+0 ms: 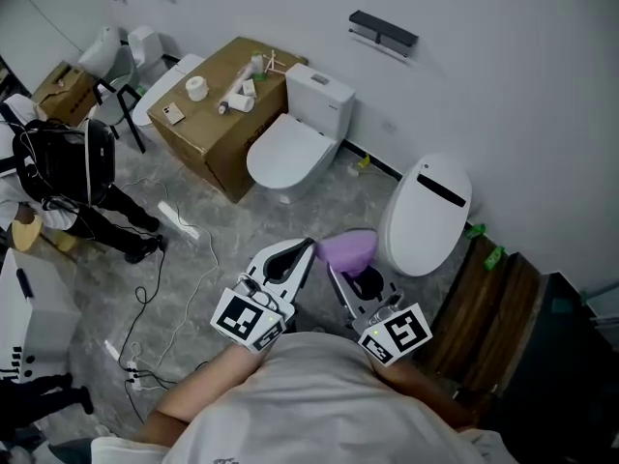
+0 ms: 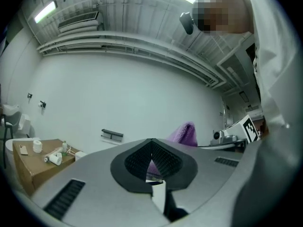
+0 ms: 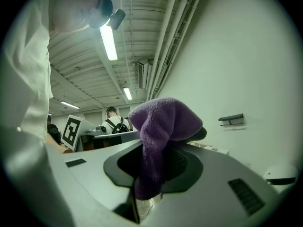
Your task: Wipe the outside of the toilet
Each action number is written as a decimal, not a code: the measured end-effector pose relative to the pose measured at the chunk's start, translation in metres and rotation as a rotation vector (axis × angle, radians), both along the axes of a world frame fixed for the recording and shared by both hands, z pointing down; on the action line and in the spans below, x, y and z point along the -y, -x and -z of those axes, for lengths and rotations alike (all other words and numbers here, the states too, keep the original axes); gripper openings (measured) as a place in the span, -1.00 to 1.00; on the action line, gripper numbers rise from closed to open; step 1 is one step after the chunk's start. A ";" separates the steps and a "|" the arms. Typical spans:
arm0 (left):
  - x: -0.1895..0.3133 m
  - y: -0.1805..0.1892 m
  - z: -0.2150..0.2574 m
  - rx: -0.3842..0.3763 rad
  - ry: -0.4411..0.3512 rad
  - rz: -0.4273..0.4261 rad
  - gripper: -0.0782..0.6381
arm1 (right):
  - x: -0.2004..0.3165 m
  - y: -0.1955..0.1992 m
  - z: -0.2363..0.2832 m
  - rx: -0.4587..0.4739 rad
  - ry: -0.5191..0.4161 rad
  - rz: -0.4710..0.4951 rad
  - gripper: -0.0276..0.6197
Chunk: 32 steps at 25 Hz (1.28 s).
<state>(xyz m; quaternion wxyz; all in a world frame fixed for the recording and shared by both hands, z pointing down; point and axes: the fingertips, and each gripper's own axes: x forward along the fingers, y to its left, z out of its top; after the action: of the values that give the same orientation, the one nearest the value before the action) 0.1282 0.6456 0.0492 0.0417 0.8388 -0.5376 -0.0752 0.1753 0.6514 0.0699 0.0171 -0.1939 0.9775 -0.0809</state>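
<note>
The person's pale shirt (image 1: 319, 394) filled the bottom of the head view. Just beyond it, the left gripper (image 1: 306, 249) pointed ahead with its jaws closed together on nothing, the pads meeting at the tip. Beside it, the right gripper (image 1: 338, 271) had its jaws clamped on a purple cloth (image 1: 350, 248), which bunched up above the pads and hung down between them.

The cloth sat next to the left edge of the nearest toilet (image 1: 426, 211), a white one with its lid down and a dark strip near the top of the lid. Whether cloth and toilet touched could not be told. A wooden panel (image 1: 484, 298) stood at that toilet's right.

Farther off on the grey floor (image 1: 290, 220) stood a second toilet (image 1: 290, 148), also white with its lid down, its tank towards the wall. A cardboard box (image 1: 218, 129) stood just beside it on the left, with a roll of paper (image 1: 197, 88) on top. At the far left was a person carrying a black backpack (image 1: 58, 162). A dark holder (image 1: 384, 32) was fixed high on the wall.
</note>
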 end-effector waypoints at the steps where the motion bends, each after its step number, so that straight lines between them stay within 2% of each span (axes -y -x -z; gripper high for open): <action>1: 0.008 0.002 -0.002 -0.005 -0.001 -0.014 -0.76 | 0.006 0.003 -0.001 -0.004 0.000 -0.009 -0.65; 8: 0.077 0.028 0.001 -0.070 -0.009 -0.162 -0.76 | 0.072 0.039 -0.004 -0.037 0.022 -0.087 -0.65; 13: 0.130 0.073 0.002 -0.107 0.013 -0.234 -0.76 | 0.120 0.085 -0.006 -0.071 0.044 -0.142 -0.65; 16: 0.157 0.098 0.001 -0.099 0.022 -0.279 -0.76 | 0.147 0.115 -0.005 -0.079 0.053 -0.170 -0.65; 22: 0.198 0.150 -0.003 -0.104 0.025 -0.291 -0.76 | 0.177 0.161 -0.009 -0.094 0.071 -0.196 -0.65; 28: 0.227 0.164 -0.008 -0.128 0.036 -0.316 -0.76 | 0.209 0.173 -0.016 -0.112 0.095 -0.225 -0.65; 32: 0.251 0.169 -0.010 -0.130 0.044 -0.303 -0.76 | 0.233 0.179 -0.020 -0.113 0.102 -0.211 -0.65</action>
<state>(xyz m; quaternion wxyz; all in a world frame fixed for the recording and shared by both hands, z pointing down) -0.0408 0.3942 0.0596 0.1055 0.9026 -0.4025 -0.1103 -0.0036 0.4181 0.0898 -0.0392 -0.3004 0.9458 -0.1173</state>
